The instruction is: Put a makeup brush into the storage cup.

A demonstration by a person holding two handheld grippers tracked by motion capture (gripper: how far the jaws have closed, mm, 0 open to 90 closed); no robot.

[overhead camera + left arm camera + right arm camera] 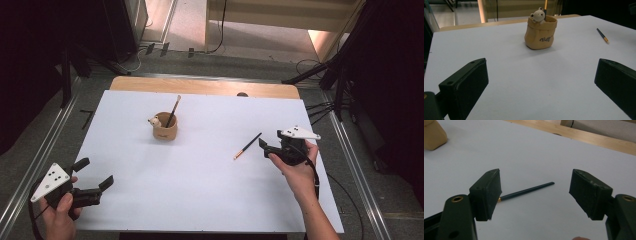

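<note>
A tan pot (165,129) with a small bear figure on its rim stands left of the middle of the white sheet, and a pencil (173,111) stands in it. Another dark pencil (247,146) with an orange end lies flat to the right. My right gripper (270,140) sits just right of that pencil, open. In the right gripper view the pencil (526,191) lies on the sheet between and beyond the jaws of the gripper (535,192), untouched, one end hidden behind the left jaw. My left gripper (95,172) rests open at the near left corner and faces the pot (540,33); nothing is between its jaws (540,80).
The white sheet (200,190) covers most of a wooden table (200,86), whose far edge shows bare. Dark stand legs and cables (325,75) line the floor at the right, and metal rails (45,145) run along the left.
</note>
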